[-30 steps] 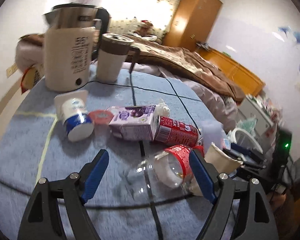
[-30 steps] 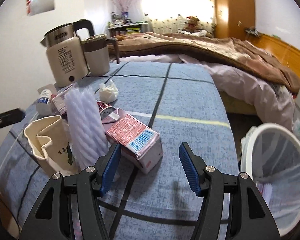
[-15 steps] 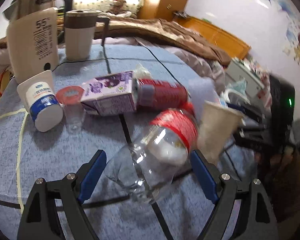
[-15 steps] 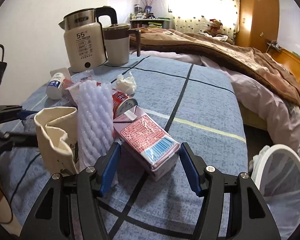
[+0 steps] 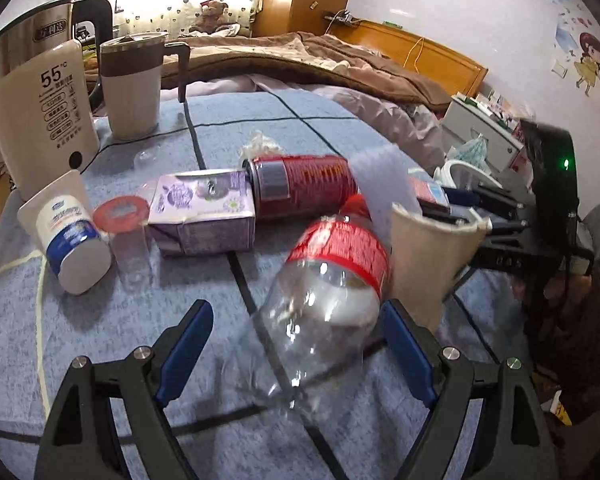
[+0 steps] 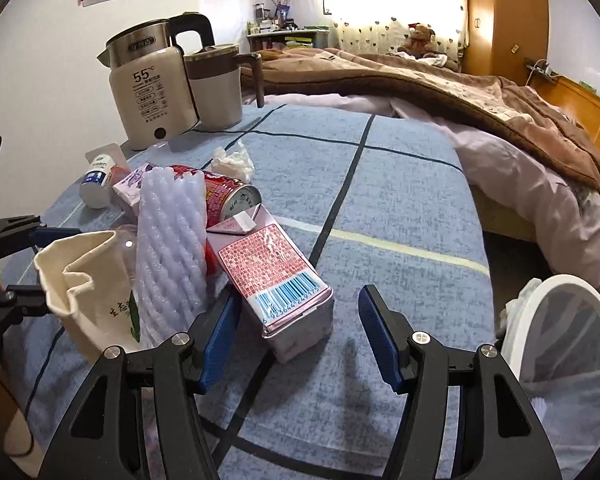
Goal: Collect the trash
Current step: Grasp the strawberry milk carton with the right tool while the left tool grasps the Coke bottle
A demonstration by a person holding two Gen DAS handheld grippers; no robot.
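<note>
Two grippers stand over the blue tabletop point(image 6: 400, 184). Our left gripper point(image 5: 296, 344) has its fingers wide around the clear bottle point(image 5: 324, 304), not pressing. Our right gripper point(image 6: 298, 332) has its fingers wide, with the pink carton point(image 6: 278, 276) end between them, untouched.

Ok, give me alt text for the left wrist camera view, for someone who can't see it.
The open left gripper straddles a clear plastic bottle with a red label, lying on a blue tablecloth. Behind it lie a red can, a purple carton and a small white bottle, with a kettle and mug beyond.
</note>
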